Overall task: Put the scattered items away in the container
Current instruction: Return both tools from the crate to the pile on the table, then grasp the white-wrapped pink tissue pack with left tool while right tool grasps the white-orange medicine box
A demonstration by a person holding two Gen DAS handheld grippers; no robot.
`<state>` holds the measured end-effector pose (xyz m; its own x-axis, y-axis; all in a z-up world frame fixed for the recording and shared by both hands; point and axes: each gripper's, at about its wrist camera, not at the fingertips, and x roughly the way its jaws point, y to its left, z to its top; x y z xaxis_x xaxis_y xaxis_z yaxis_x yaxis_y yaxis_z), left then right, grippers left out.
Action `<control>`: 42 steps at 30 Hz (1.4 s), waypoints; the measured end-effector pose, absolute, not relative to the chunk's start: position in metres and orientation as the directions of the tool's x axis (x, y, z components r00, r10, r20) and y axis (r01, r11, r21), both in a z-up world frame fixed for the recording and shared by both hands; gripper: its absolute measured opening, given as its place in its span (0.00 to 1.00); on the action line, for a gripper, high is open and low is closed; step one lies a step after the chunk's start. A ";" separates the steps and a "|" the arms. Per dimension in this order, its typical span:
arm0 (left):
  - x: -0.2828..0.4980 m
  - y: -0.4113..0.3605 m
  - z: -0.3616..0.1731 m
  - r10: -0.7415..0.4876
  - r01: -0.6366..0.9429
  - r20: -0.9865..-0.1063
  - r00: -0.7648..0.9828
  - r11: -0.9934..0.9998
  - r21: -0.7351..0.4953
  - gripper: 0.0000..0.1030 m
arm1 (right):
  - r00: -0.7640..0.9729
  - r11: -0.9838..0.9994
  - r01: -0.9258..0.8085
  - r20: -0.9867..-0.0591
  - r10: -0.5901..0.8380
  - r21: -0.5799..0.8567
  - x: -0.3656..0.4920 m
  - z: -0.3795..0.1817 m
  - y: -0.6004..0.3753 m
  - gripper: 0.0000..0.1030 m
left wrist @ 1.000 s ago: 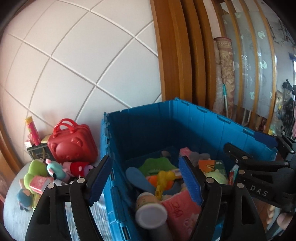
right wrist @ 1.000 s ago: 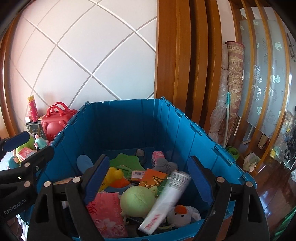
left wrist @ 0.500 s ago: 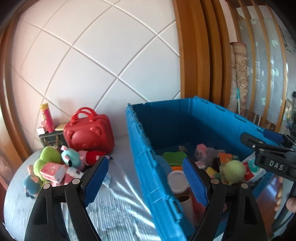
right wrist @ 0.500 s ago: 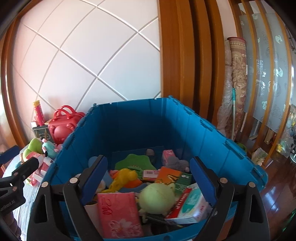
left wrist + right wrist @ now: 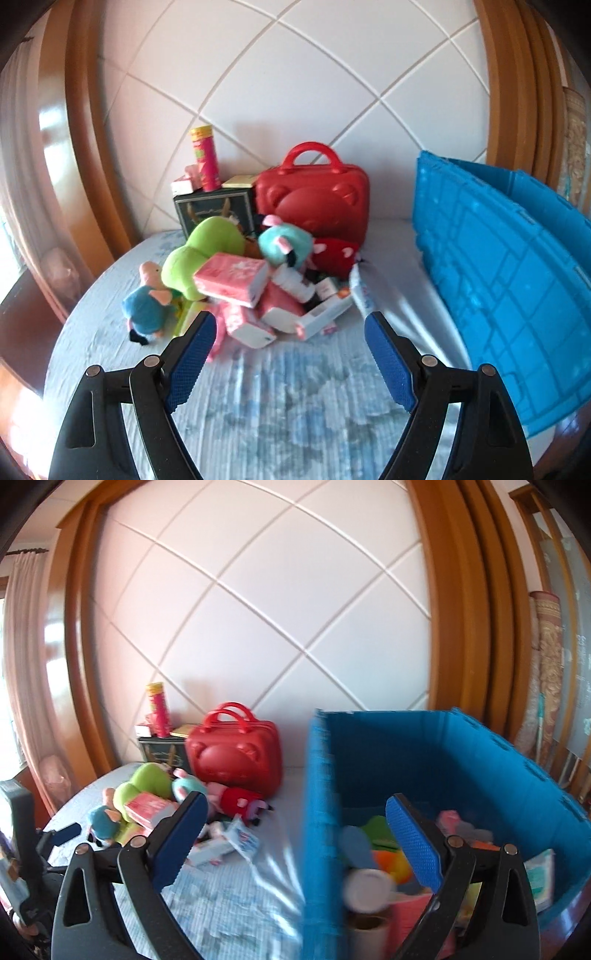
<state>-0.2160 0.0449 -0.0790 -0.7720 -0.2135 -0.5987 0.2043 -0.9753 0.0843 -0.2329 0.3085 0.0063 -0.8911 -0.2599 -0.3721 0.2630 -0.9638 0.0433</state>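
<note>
Standing empty with jaws apart, the left gripper (image 5: 286,328) faces a heap of soft toys and tissue packs (image 5: 231,280) on the bedspread (image 5: 295,413) before a red case (image 5: 314,199), while the right gripper (image 5: 295,812), jaws just widened and empty, straddles the blue crate (image 5: 321,794) wall.

blue crate (image 5: 424,760), red case (image 5: 314,201), green plush (image 5: 207,247)

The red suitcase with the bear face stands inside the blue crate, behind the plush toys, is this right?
Not quite. The red suitcase stands outside the blue crate, on the bed cover beside it, against the wall. It is indeed behind the plush toys. The left wrist view shows this, and the right wrist view agrees.
</note>
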 end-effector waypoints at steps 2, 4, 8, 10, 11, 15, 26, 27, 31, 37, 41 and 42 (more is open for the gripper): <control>-0.222 0.002 -0.092 -0.239 0.226 -0.624 -0.744 -0.969 0.102 0.81 | -0.877 -0.958 0.285 -0.393 -0.277 0.041 -0.243 -0.002 0.267 0.96; -0.227 -0.039 -0.104 -0.263 0.243 -0.643 -0.720 -0.962 0.122 0.81 | -0.855 -0.953 0.299 -0.430 -0.290 0.049 -0.257 -0.015 0.230 0.96; -0.242 -0.113 -0.125 -0.313 0.293 -0.673 -0.670 -0.945 0.148 0.81 | -0.777 -0.943 0.328 -0.549 -0.306 0.061 -0.287 -0.061 0.157 0.96; -0.253 -0.143 -0.135 -0.321 0.315 -0.694 -0.644 -0.939 0.141 0.81 | -0.737 -0.941 0.336 -0.609 -0.292 0.044 -0.300 -0.083 0.127 0.90; -0.259 -0.157 -0.139 -0.318 0.321 -0.703 -0.636 -0.938 0.134 0.81 | -0.714 -0.939 0.341 -0.639 -0.288 0.043 -0.308 -0.094 0.114 0.89; -0.293 -0.195 -0.152 -0.314 0.337 -0.721 -0.618 -0.934 0.118 0.81 | -0.656 -0.936 0.348 -0.701 -0.280 0.048 -0.337 -0.119 0.080 0.89; -0.445 -0.232 -0.162 -0.299 0.330 -0.703 -0.645 -0.939 0.096 0.81 | -0.672 -0.932 0.361 -0.691 -0.268 0.010 -0.467 -0.129 -0.009 0.89; -0.458 -0.235 -0.165 -0.310 0.335 -0.703 -0.640 -0.936 0.107 0.81 | -0.674 -0.934 0.357 -0.691 -0.261 0.004 -0.477 -0.130 -0.015 0.89; -0.496 -0.246 -0.190 -0.353 0.366 -0.725 -0.591 -0.919 0.149 0.81 | -0.653 -0.893 0.449 -0.670 -0.352 0.032 -0.496 -0.141 -0.049 0.89; -0.487 -0.236 -0.216 -0.344 0.347 -0.746 -0.570 -0.924 0.161 0.79 | -0.490 -0.850 0.524 -0.798 -0.350 0.051 -0.519 -0.214 -0.091 0.90; -0.455 -0.228 -0.224 -0.245 0.297 -0.795 -0.555 -0.951 0.086 0.79 | -0.281 -0.809 0.488 -0.818 -0.502 0.328 -0.514 -0.235 -0.065 0.91; -0.447 -0.224 -0.225 -0.231 0.282 -0.799 -0.555 -0.956 0.080 0.79 | -0.263 -0.802 0.490 -0.820 -0.509 0.340 -0.507 -0.237 -0.060 0.92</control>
